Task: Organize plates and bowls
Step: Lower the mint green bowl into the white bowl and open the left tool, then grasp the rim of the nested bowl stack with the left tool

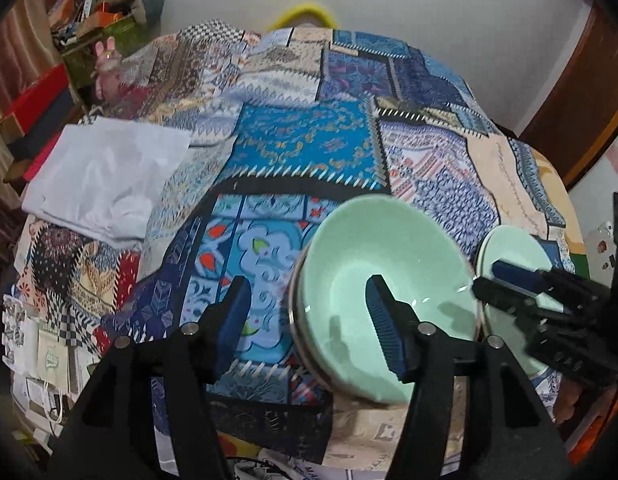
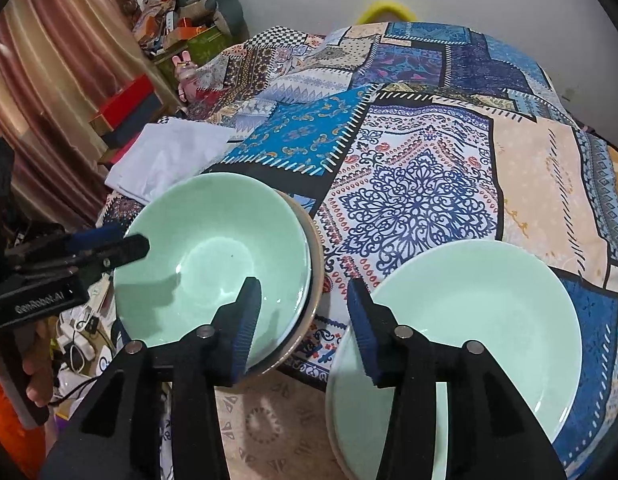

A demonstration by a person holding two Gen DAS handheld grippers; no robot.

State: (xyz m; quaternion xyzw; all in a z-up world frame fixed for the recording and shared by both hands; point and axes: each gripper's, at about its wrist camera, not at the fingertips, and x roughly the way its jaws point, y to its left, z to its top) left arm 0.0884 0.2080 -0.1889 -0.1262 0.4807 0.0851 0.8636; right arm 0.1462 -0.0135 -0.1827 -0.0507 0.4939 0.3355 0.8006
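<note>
A stack of pale green bowls (image 1: 373,264) (image 2: 213,256) sits on the patchwork cloth (image 1: 301,144) (image 2: 421,168). To its right lies a stack of pale green plates (image 2: 477,320), partly seen in the left wrist view (image 1: 509,248). My left gripper (image 1: 309,320) is open, its right finger over the bowl's inside and its left finger outside the rim; it also shows in the right wrist view (image 2: 109,242). My right gripper (image 2: 305,320) is open and empty, straddling the gap between bowls and plates; it shows in the left wrist view (image 1: 497,280) over the plates.
A folded white cloth (image 1: 105,176) (image 2: 169,160) lies at the left of the surface. Boxes, a pink toy rabbit (image 1: 107,60) and clutter stand beyond the left edge by a curtain (image 2: 53,80). A white wall is behind.
</note>
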